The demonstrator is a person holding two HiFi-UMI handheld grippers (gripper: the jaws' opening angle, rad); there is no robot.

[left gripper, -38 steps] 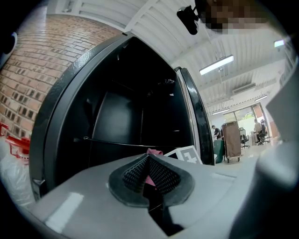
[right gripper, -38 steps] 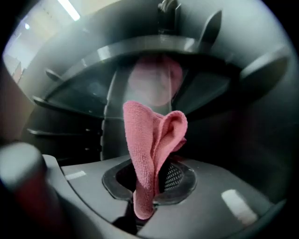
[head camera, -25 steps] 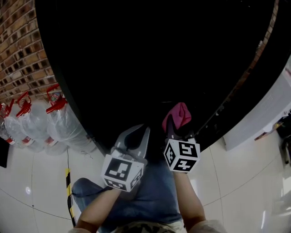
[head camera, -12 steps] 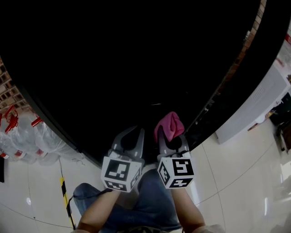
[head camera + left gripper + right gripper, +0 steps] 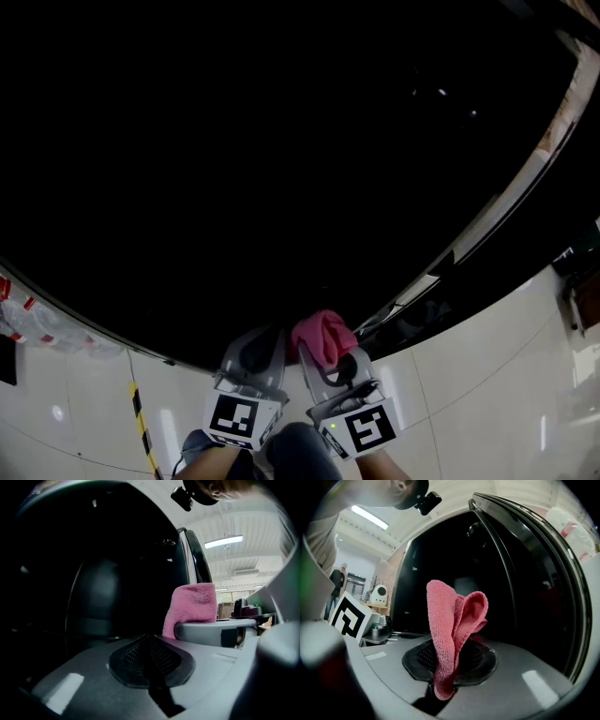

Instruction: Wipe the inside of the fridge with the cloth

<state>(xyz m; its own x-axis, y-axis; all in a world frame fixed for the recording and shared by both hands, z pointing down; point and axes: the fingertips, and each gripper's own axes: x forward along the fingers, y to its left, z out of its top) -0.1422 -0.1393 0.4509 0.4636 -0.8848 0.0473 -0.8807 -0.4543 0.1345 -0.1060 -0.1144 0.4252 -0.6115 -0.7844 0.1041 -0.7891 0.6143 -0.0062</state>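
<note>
Right gripper (image 5: 330, 358) fingers pinch the pink cloth (image 5: 322, 333); left gripper (image 5: 255, 349) fingers closed, empty. Both now sit closer to the dark fridge (image 5: 281, 141), so wiping seems imminent.

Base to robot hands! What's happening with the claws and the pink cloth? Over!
Left claw shut, empty. Right claw shut on the pink cloth, bunched upright. Dark fridge ahead; nothing seen in the way.

Cloth (image 5: 323, 336) in right claw (image 5: 330, 364) — left claw (image 5: 255, 342) beside, fridge (image 5: 281, 141) ahead.

Head view looks steeply down; all 3 views share the cloth (image 5: 322, 336).
</note>
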